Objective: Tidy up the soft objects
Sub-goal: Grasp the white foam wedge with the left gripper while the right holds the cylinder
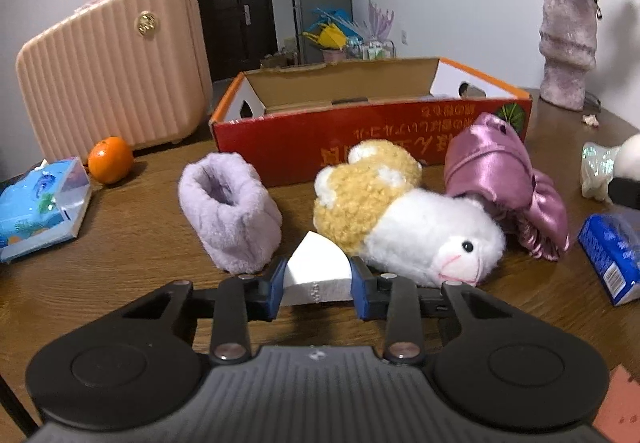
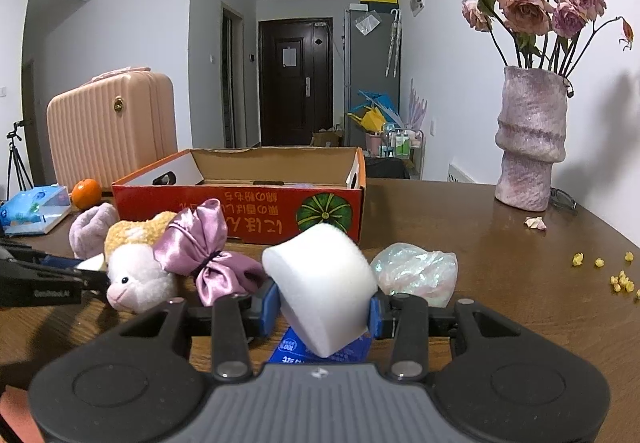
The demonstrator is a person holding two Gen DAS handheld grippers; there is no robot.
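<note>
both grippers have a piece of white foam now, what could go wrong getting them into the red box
1. The left gripper pinches only the near edge of its thin foam wedge; it may slip out when lifted.
2. The plush lamb and purple fuzzy slipper lie right beside that wedge, so a low move toward the red box might drag them.
3. The right gripper holds its foam block tilted, sticking out past the pads; it could catch the box's front wall.

Plush sheep [image 1: 432,239] and satin bonnet [image 1: 508,183] block the box [image 1: 360,139].
</note>
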